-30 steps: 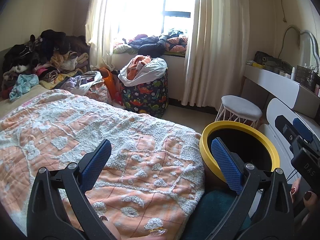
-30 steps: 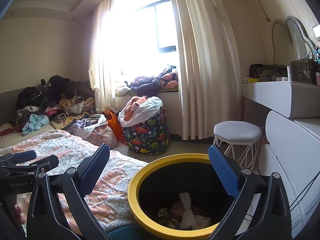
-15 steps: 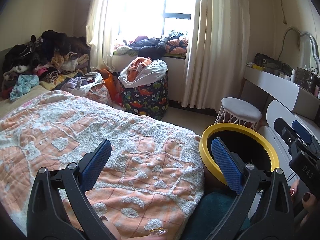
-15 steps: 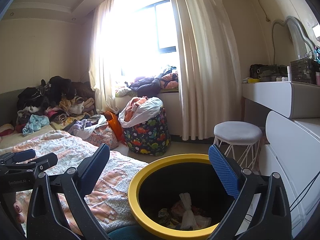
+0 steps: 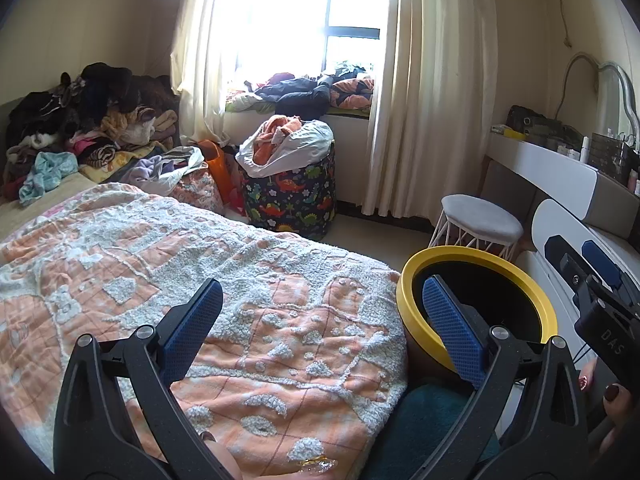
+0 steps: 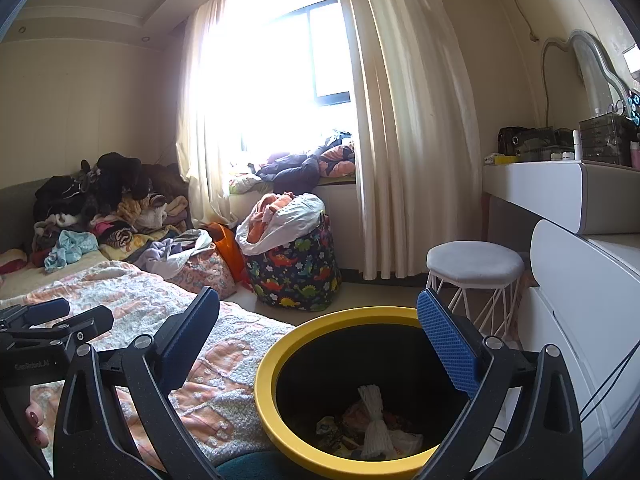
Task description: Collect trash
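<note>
My bin point(image 6: 344, 392) with the yellow rim sits on the floor, touching the corner of the bed point(image 5: 168, 264). Some trash point(image 6: 370, 436) lies at the bottom of the bin. My right claw point(image 6: 318, 320) hangs just above the bin, wide open and holding nothing. My left claw point(image 5: 318, 304) is wide open too, over the bed beside the bin. A shiny wrapper point(image 5: 316, 465) lies on the bed edge, low under my left claw, so I think that claw is nearer to it.
</note>
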